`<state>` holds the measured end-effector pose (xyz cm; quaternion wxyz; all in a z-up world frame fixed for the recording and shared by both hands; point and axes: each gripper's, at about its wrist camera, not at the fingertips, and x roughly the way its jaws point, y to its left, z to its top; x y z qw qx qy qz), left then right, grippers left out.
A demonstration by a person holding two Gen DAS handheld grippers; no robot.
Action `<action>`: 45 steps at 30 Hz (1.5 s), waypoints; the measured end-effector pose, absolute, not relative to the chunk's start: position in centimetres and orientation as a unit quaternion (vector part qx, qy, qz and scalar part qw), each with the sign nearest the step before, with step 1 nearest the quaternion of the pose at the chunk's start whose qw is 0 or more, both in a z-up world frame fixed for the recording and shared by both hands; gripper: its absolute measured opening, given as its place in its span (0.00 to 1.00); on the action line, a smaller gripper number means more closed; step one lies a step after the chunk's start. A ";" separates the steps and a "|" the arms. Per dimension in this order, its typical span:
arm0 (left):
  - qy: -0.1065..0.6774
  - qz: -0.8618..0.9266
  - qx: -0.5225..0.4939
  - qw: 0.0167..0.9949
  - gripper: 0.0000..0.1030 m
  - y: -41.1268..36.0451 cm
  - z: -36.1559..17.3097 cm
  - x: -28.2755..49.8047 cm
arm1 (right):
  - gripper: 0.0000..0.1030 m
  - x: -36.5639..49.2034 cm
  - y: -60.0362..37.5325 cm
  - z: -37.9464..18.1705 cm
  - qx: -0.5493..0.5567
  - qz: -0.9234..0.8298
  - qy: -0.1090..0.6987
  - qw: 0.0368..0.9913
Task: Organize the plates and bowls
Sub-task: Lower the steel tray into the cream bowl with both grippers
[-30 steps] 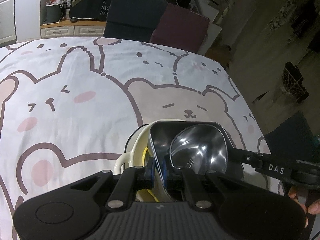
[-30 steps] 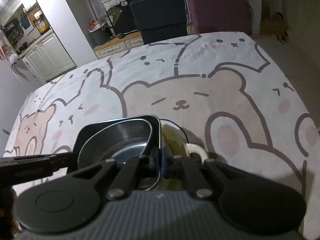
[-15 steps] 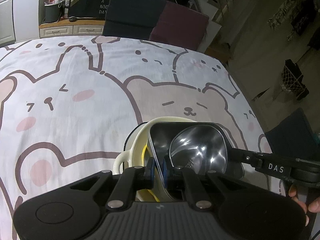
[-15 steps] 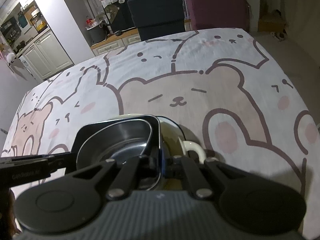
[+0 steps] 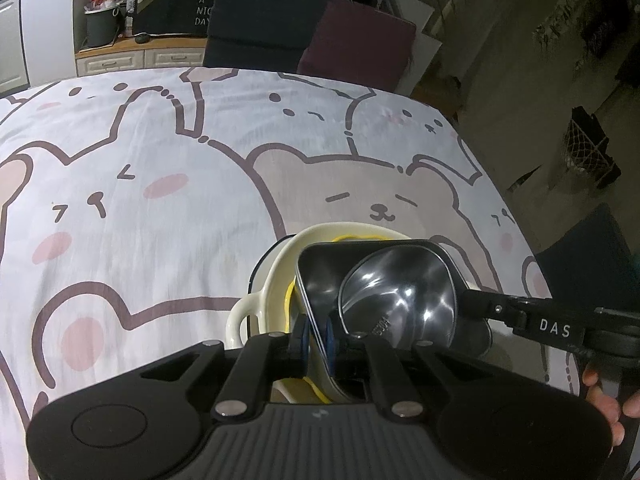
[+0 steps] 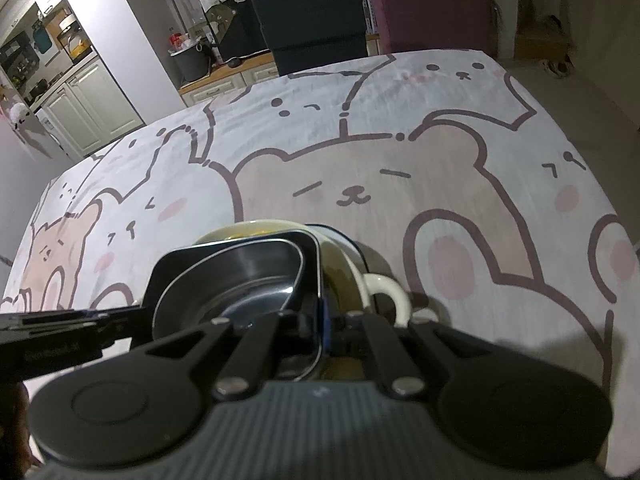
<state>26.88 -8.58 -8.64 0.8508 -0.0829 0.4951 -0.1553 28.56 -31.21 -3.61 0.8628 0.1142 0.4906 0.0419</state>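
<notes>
A black square bowl with a shiny steel inner bowl [image 5: 394, 288] hangs over a cream ceramic dish [image 5: 276, 280] with loop handles and a yellow inside. My left gripper [image 5: 316, 334] is shut on the black bowl's left rim. My right gripper [image 6: 322, 330] is shut on the same bowl's [image 6: 240, 280] opposite rim, beside the cream dish's handle [image 6: 386, 294]. The right gripper's arm also shows in the left wrist view [image 5: 552, 326].
The table [image 5: 160, 208] wears a white cloth printed with cartoon bears. A dark blue chair [image 6: 312, 20] and a maroon chair [image 6: 432, 8] stand at its far edge. Kitchen cabinets [image 6: 80, 112] lie to the far left. The floor drops off on the right.
Both grippers have lifted the black bowl a little; the cream dish below shows more of its rim and far side. Both views tilted slightly; grips unchanged.
</notes>
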 end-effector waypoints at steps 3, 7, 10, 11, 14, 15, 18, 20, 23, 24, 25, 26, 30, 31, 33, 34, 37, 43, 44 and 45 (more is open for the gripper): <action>0.495 -0.155 -0.083 0.851 0.09 -8.6 -8.6 26.9 | 0.04 28.5 -31.2 -3.6 0.115 0.042 0.490 0.863; 0.496 -0.158 -0.082 0.850 0.09 -8.5 -8.7 26.9 | 0.04 28.5 -31.2 -3.6 0.115 0.042 0.491 0.863; 0.496 -0.160 -0.083 0.850 0.09 -8.4 -8.7 26.8 | 0.05 28.5 -31.2 -3.7 0.115 0.043 0.493 0.862; 0.495 -0.162 -0.084 0.850 0.09 -8.3 -8.6 26.8 | 0.05 28.5 -31.2 -3.7 0.113 0.043 0.494 0.861; 0.494 -0.165 -0.084 0.850 0.11 -8.2 -8.5 26.6 | 0.07 28.4 -31.2 -3.7 0.113 0.043 0.498 0.859; 0.494 -0.166 -0.084 0.849 0.12 -8.2 -8.5 26.6 | 0.07 28.5 -31.3 -3.7 0.116 0.043 0.500 0.857; 0.495 -0.170 -0.083 0.848 0.12 -8.2 -8.5 26.4 | 0.08 28.4 -31.4 -3.8 0.117 0.043 0.503 0.855; 0.495 -0.171 -0.082 0.848 0.12 -8.1 -8.4 26.4 | 0.08 28.3 -31.3 -3.7 0.114 0.043 0.503 0.856; 0.497 -0.170 -0.081 0.847 0.14 -7.9 -8.4 26.3 | 0.08 28.2 -31.4 -3.6 0.115 0.043 0.503 0.855; 0.497 -0.169 -0.080 0.847 0.16 -7.9 -8.4 26.3 | 0.08 28.2 -31.4 -3.5 0.116 0.043 0.503 0.855; 0.497 -0.169 -0.080 0.848 0.16 -7.8 -8.3 26.2 | 0.08 28.1 -31.4 -3.5 0.117 0.042 0.503 0.855; 0.497 -0.170 -0.081 0.847 0.17 -7.8 -8.3 26.2 | 0.08 28.0 -31.4 -3.4 0.117 0.042 0.503 0.855; 0.495 -0.171 -0.082 0.848 0.17 -7.5 -8.2 26.0 | 0.08 27.7 -31.5 -3.2 0.115 0.044 0.501 0.857; 0.495 -0.172 -0.082 0.848 0.18 -7.5 -8.1 26.0 | 0.08 27.6 -31.5 -3.1 0.115 0.044 0.501 0.857; 0.495 -0.173 -0.082 0.848 0.18 -7.4 -8.1 25.9 | 0.08 27.4 -31.5 -3.1 0.111 0.044 0.502 0.857; 0.494 -0.173 -0.082 0.848 0.18 -7.3 -8.1 25.9 | 0.08 27.3 -31.4 -3.2 0.110 0.044 0.504 0.856; 0.494 -0.174 -0.081 0.848 0.20 -7.2 -8.1 25.8 | 0.07 27.0 -31.2 -3.3 0.100 0.048 0.506 0.855; 0.494 -0.177 -0.080 0.847 0.22 -7.1 -7.9 25.6 | 0.07 26.8 -31.2 -3.3 0.099 0.047 0.504 0.856; 0.494 -0.177 -0.080 0.847 0.22 -7.1 -7.9 25.5 | 0.07 26.8 -31.2 -3.3 0.099 0.047 0.504 0.857; 0.494 -0.177 -0.080 0.847 0.22 -7.0 -7.8 25.5 | 0.07 26.8 -31.2 -3.3 0.098 0.047 0.504 0.857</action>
